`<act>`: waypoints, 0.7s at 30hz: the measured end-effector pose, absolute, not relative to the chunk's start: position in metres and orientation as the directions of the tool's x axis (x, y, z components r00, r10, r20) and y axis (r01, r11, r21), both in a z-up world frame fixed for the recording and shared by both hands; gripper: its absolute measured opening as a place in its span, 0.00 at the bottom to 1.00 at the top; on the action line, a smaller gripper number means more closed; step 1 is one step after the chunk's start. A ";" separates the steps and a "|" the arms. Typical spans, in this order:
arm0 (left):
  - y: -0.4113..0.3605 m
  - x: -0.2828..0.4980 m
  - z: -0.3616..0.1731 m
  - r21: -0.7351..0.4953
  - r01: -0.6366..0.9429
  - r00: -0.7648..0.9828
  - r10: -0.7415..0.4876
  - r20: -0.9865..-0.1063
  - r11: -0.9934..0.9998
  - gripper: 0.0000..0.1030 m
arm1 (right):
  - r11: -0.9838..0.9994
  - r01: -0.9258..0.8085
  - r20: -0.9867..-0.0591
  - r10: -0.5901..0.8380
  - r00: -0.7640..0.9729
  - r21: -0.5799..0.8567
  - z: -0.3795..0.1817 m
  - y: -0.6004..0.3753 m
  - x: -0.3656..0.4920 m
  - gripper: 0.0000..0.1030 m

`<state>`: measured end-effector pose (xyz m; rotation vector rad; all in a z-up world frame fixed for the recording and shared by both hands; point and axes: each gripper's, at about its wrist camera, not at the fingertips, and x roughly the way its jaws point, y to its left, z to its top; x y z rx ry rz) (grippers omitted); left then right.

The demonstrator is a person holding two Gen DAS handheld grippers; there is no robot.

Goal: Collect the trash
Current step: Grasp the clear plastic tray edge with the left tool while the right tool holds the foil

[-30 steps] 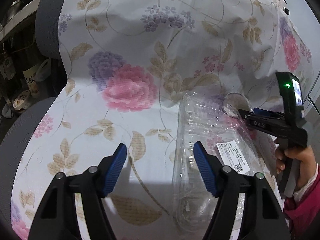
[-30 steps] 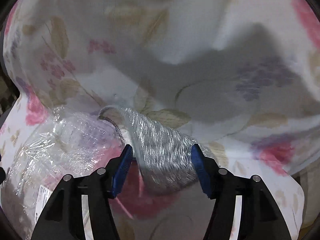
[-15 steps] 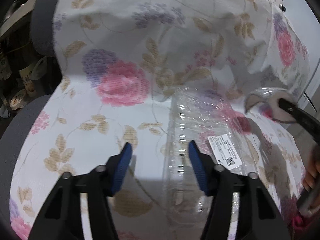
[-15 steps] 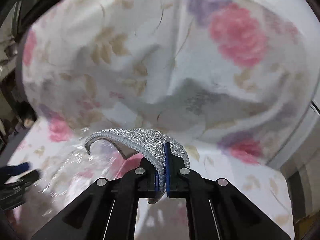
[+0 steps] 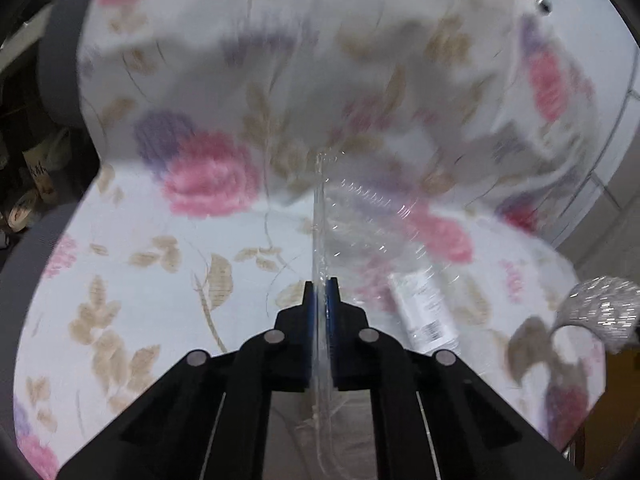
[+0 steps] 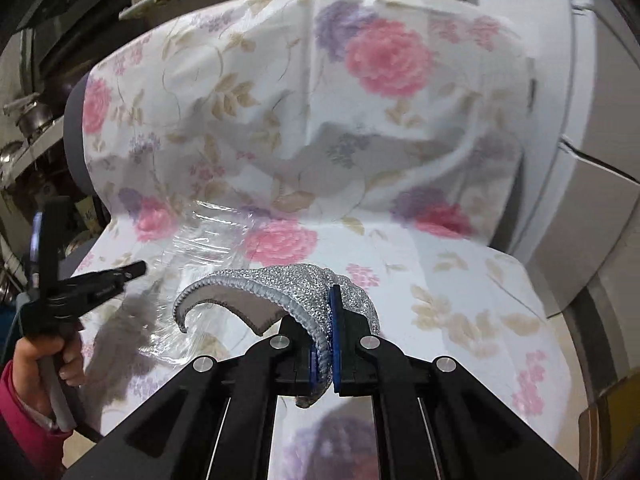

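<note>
A clear plastic package (image 5: 372, 248) with a white barcode label (image 5: 424, 312) lies on the seat of a chair under a floral cloth (image 5: 160, 280). My left gripper (image 5: 320, 292) is shut on the package's left edge. The package also shows in the right wrist view (image 6: 204, 240), with the left gripper (image 6: 134, 269) at its near side. My right gripper (image 6: 325, 344) is shut on a silver glittery curved piece (image 6: 280, 288) and holds it above the seat. That piece shows at the right edge of the left wrist view (image 5: 600, 304).
The floral cloth covers the chair's back (image 6: 320, 100) and seat (image 6: 460, 300). Grey chair padding (image 5: 56, 60) shows at the left. Shelves with pots and clutter (image 6: 24, 120) stand to the left. A white appliance (image 6: 592, 160) stands at the right.
My left gripper has shut on the clear package's edge. My right gripper shut on the silver piece, lifted it off the seat and drew back to the right.
</note>
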<state>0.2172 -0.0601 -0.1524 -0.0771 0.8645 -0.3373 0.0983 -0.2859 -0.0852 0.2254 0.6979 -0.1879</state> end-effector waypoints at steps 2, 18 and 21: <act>-0.054 0.197 -0.137 -0.229 0.262 0.625 -0.346 -0.700 0.937 0.04 | 0.953 0.258 -0.638 -0.102 0.763 0.156 -0.079 -0.289 0.083 0.05; -0.084 0.061 -0.086 -0.258 0.426 0.669 -0.494 -0.556 0.867 0.04 | 0.903 0.368 -0.556 -0.191 0.809 0.224 -0.064 -0.303 -0.039 0.06; -0.106 0.045 -0.087 -0.264 0.493 0.631 -0.550 -0.547 0.829 0.04 | 0.885 0.415 -0.550 -0.243 0.799 0.213 -0.065 -0.312 -0.065 0.06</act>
